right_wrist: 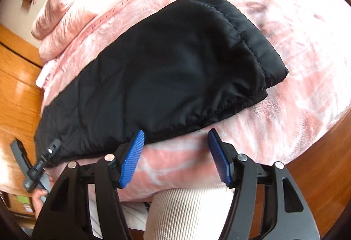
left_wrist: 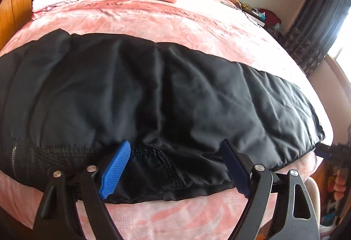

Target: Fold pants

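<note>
Black pants lie flat across pink bed, band through frame middle, near edge low. Padded, slick fabric: soft, light, likely to slide and puff. Best hold: stitched lower hem. Left hand-held gripper jaws apart, straddling that edge, not pinching. Right hand-held gripper jaws apart, empty, over bedcover beside the hem.

What your two cameras kept from you

Your black pants ran off the left wrist view's left edge; your left gripper showed only as a blurred sliver in the right wrist view; clutter on the nightstand was too small to name.
</note>
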### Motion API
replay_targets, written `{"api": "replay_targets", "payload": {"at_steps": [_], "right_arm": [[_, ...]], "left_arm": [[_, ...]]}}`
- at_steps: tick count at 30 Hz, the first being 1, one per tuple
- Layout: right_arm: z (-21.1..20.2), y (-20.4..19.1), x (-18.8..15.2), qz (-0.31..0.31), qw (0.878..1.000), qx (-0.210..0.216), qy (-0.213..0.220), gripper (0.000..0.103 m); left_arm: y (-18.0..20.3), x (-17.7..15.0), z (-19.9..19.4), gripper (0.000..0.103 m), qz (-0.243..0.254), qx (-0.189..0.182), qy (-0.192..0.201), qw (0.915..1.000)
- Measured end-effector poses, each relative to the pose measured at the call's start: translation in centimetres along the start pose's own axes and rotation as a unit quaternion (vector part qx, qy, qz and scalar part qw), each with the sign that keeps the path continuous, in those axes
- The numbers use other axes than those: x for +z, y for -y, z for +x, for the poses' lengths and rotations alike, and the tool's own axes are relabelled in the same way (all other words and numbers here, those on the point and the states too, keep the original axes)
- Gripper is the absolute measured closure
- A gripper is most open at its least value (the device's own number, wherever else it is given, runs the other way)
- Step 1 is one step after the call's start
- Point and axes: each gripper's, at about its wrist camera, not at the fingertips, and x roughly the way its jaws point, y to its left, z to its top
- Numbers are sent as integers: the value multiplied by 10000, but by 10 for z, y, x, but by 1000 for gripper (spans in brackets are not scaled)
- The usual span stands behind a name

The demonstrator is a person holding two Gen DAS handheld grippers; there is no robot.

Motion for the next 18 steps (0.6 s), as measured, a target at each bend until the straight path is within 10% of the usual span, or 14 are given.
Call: {"api": "replay_targets", "payload": {"at_steps": [7, 11, 18], "right_arm": [[14, 46, 17, 1275, 9882, 812, 252, 38], [13, 43, 24, 1260, 9859, 1019, 431, 84], [-55, 9, 44, 422, 9853, 1139, 1200, 96]], "left_arm": [[-1, -5, 2, 17, 49, -48, -30, 10000], [-5, -4, 5, 17, 73, -98, -60, 9999], [3, 2, -20, 12, 231, 26, 176, 9996]]}}
